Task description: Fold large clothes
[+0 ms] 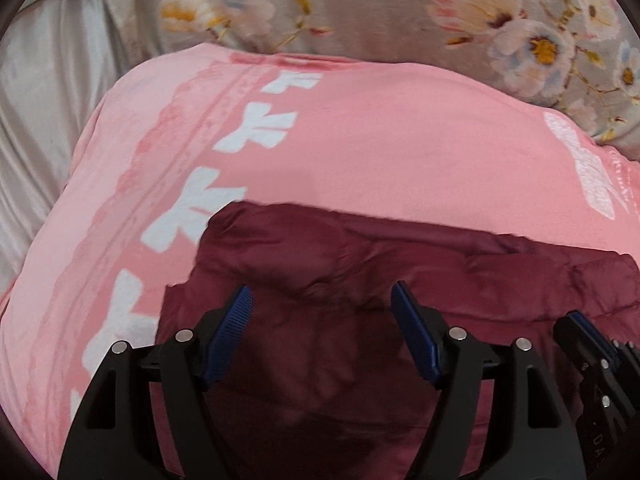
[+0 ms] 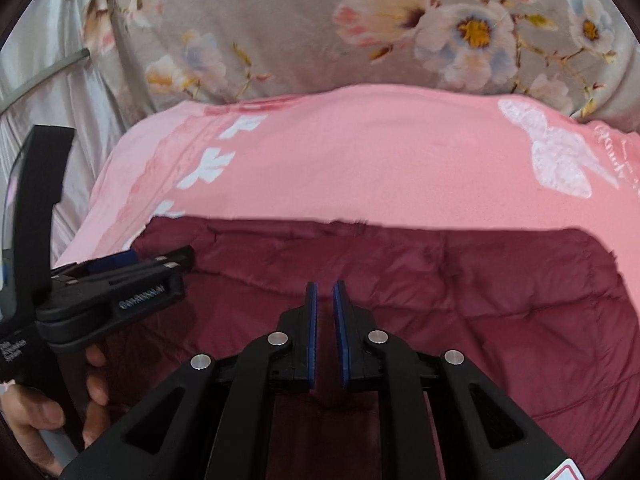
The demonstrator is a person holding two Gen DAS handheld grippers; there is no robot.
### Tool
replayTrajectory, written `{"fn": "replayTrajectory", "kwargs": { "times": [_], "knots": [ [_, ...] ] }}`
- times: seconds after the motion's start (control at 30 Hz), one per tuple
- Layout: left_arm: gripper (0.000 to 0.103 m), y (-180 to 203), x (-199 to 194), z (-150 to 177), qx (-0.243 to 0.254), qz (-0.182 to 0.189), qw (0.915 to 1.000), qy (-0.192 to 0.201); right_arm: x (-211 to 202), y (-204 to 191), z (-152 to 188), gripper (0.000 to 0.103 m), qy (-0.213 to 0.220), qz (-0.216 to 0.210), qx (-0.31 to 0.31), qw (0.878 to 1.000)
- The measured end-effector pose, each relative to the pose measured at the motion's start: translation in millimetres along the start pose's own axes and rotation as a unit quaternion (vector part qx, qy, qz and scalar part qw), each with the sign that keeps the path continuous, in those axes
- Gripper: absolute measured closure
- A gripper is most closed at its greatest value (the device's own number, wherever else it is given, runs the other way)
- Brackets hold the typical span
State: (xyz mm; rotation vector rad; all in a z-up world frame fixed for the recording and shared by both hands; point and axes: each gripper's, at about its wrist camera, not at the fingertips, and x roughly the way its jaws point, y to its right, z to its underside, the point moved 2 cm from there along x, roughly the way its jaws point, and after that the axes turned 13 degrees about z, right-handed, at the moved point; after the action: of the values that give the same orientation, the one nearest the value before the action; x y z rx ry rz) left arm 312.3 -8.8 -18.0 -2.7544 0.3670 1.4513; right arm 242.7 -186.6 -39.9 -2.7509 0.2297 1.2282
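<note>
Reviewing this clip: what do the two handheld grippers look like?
Both are matte black plastic. The left gripper and the right gripper each have two angular fingers with ribbed blue pads and round silver rivets. White lettering marks the left gripper's body and handle.

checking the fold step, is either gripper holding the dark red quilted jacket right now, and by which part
Nothing is held. The left gripper stands wide open and the right gripper slightly open, both empty over the dark red quilted jacket.

I count one dark red quilted garment (image 2: 400, 288) lying on one pink blanket (image 2: 360, 152). Behind it I see one grey floral bedcover (image 2: 280, 20). I have two grippers in view: one left gripper (image 1: 322, 332) and one right gripper (image 2: 325, 332). One bare hand (image 2: 44, 412) shows.
</note>
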Motion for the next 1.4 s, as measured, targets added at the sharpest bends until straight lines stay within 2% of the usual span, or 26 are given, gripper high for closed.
{"fn": "replayTrajectory", "kwargs": {
  "times": [0.13, 0.27, 0.37, 0.63, 0.7, 0.73, 0.8, 0.87, 0.97, 1.03, 1.1, 1.17, 1.3, 1.4],
  "knots": [
    [0.032, -21, 14, 10, -0.017, 0.0, 0.9998, -0.011, 20, -8, 15, 0.095, -0.023, 0.013, -0.008, 1.0],
    [0.025, -19, 22, 16, -0.009, -0.009, 0.9999, 0.004, 28, -8, 20, 0.096, -0.031, 0.012, -0.007, 0.999],
    [0.023, -16, 27, 19, -0.004, -0.016, 0.9998, 0.01, 30, -9, 23, 0.097, -0.029, 0.015, -0.008, 0.999],
    [0.022, -16, 32, 18, -0.004, -0.014, 0.9999, -0.007, 27, -7, 20, 0.097, -0.045, 0.01, -0.004, 0.999],
    [0.022, -23, 23, 14, -0.013, 0.004, 0.9998, -0.014, 4, 3, 10, 0.097, -0.024, 0.009, 0.012, 1.0],
    [0.022, -28, 15, 9, -0.021, 0.011, 0.9997, -0.009, -14, 16, 3, 0.097, 0.004, 0.03, 0.017, 0.999],
    [0.022, -38, 0, -1, -0.034, 0.018, 0.9992, 0.007, -31, 41, -9, 0.095, 0.029, 0.073, 0.022, 0.997],
    [0.022, -45, -4, -11, -0.041, 0.016, 0.999, 0.011, -29, 83, -20, 0.095, 0.021, 0.117, 0.054, 0.991],
    [0.021, -51, 11, -19, -0.033, 0.002, 0.9995, -0.003, -10, 137, -16, 0.095, -0.017, 0.151, 0.111, 0.982],
    [0.021, -52, 25, -15, -0.031, 0.004, 0.9993, -0.018, 0, 161, -8, 0.099, -0.032, 0.153, 0.134, 0.979],
    [0.017, -52, 34, -7, -0.024, -0.008, 0.9996, -0.012, 6, 176, 1, 0.102, -0.039, 0.137, 0.162, 0.977],
    [0.013, -56, 38, -3, -0.033, -0.006, 0.9994, -0.01, 12, 178, 7, 0.102, -0.04, 0.129, 0.17, 0.976],
    [0.009, -68, 42, -1, -0.066, 0.024, 0.9974, -0.016, 17, 176, 14, 0.102, -0.033, 0.142, 0.158, 0.977],
    [0.008, -68, 42, 0, -0.067, 0.022, 0.9974, -0.013, 17, 175, 15, 0.102, -0.028, 0.145, 0.155, 0.977]
  ]
}}
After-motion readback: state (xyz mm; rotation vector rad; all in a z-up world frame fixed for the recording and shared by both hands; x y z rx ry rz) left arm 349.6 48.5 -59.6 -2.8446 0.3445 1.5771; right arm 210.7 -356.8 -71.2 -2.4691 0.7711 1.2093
